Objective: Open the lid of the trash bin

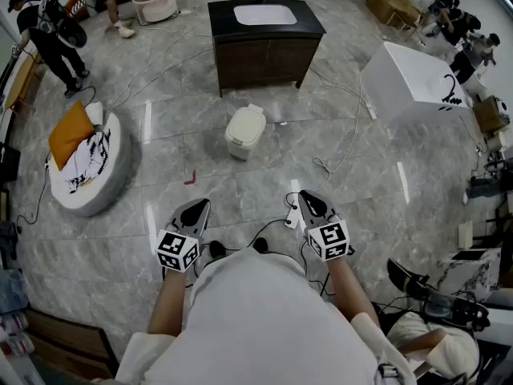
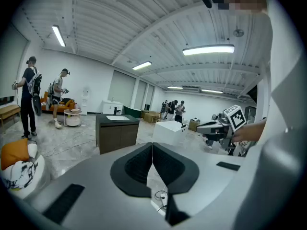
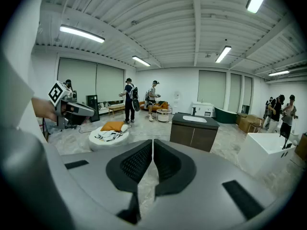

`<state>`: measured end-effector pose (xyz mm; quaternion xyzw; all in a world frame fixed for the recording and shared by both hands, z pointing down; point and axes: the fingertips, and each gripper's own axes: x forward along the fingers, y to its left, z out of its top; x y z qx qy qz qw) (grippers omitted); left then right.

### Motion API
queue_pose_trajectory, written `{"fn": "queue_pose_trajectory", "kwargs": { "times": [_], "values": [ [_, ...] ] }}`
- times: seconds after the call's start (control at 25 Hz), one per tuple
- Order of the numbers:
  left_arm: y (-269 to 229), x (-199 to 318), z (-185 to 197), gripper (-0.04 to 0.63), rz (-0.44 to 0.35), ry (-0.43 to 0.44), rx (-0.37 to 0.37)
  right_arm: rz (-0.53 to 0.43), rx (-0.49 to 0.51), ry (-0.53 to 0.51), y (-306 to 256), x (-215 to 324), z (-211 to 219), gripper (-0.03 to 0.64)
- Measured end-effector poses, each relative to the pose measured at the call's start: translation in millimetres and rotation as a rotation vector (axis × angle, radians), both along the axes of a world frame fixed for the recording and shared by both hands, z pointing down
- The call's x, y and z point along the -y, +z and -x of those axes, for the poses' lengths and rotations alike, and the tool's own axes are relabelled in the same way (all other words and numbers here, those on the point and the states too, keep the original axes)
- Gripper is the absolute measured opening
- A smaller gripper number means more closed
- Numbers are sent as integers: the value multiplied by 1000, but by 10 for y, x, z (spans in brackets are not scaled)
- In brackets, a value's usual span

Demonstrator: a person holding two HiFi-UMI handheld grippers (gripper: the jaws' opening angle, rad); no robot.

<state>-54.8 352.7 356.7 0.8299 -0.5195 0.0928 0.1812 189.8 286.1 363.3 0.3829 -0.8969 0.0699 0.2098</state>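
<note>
Far left on the marble floor sits a round white pouf [image 1: 84, 175] with an orange cushion [image 1: 70, 131] on top, well away from anything that matters here. Next comes the left claw [image 1: 194, 209], held low in front of the person, its two jaws pressed together with nothing between them.

Ahead, roughly between the two claws but well beyond them, stands the trash bin [image 1: 244, 131]. It is a small cream tub on the floor, its lid down, just in front of the dark cabinet [image 1: 264, 50] with the white basin. It looks like thin moulded plastic, so I'd guess light, fairly stiff and a bit slick. The bin may skate on the polished floor if the lid is tugged sideways. The lid's front lip looks the sensible place to take hold, lifting upward.

The right claw [image 1: 309, 203] is likewise closed and carrying nothing. A thin cable [image 1: 341, 163] trails across the floor right of the bin, a likely snag for feet. Further right a big white block [image 1: 409, 83] stands well aside.
</note>
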Motion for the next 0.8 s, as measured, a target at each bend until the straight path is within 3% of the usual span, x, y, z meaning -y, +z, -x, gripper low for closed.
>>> {"fn": "queue_pose_trajectory", "kwargs": {
  "times": [0.8],
  "values": [
    [-1,15,320,18,-7,46,-5,-14,8,40,-97,-21,324,35]
  ]
}}
